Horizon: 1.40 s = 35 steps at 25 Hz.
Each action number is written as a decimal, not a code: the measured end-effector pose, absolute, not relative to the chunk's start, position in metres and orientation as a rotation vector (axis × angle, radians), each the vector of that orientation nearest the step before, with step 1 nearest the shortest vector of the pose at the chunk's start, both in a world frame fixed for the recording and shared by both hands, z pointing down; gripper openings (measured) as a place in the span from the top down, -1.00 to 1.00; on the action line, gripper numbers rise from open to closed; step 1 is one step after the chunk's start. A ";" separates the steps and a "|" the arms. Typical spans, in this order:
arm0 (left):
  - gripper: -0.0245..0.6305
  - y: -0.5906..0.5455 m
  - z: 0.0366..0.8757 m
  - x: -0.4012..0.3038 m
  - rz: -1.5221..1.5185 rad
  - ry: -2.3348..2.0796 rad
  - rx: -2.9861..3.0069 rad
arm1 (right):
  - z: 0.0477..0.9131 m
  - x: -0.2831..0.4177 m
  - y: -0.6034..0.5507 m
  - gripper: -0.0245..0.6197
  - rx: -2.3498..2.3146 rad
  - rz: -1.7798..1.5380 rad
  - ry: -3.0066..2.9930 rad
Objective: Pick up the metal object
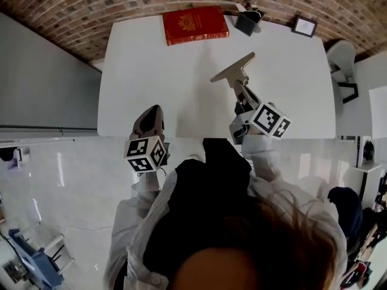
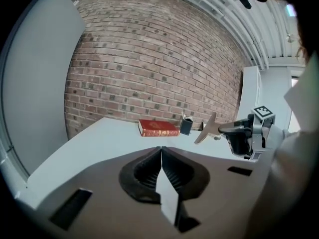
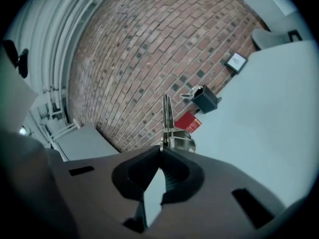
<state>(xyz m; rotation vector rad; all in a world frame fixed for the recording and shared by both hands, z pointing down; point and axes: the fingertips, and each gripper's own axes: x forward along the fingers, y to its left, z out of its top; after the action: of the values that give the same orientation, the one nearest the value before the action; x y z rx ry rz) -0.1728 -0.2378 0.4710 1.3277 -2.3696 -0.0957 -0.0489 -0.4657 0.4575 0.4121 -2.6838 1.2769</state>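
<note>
Right claw [image 3: 161, 147] tight on one metal clip [image 1: 233, 69]; left claw [image 2: 161, 149] closed, empty; one book [image 1: 195, 24]

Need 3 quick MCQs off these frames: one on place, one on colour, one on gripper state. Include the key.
1. Where on the table is the red book?
A) near edge
B) far edge, by the brick wall
C) centre

2. Table top colour?
A) white
B) black
C) green

3. The right gripper is:
A) open, empty
B) shut on the metal clip
C) shut on the book

Key:
1 B, the book lies along the wall-side edge.
2 A, the top is plain white.
3 B, the right gripper view shows the jaws pinching the clip's end.
</note>
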 end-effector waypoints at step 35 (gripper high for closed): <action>0.87 -0.119 0.474 -0.080 -0.199 -2.412 1.282 | 0.483 0.009 -0.286 0.88 0.061 0.103 -2.661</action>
<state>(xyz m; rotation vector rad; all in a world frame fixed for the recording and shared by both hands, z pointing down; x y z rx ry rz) -0.0795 -0.1188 0.4743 1.2821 -2.4120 -0.1992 0.0090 -0.2862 0.4827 0.0613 -2.6615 0.1032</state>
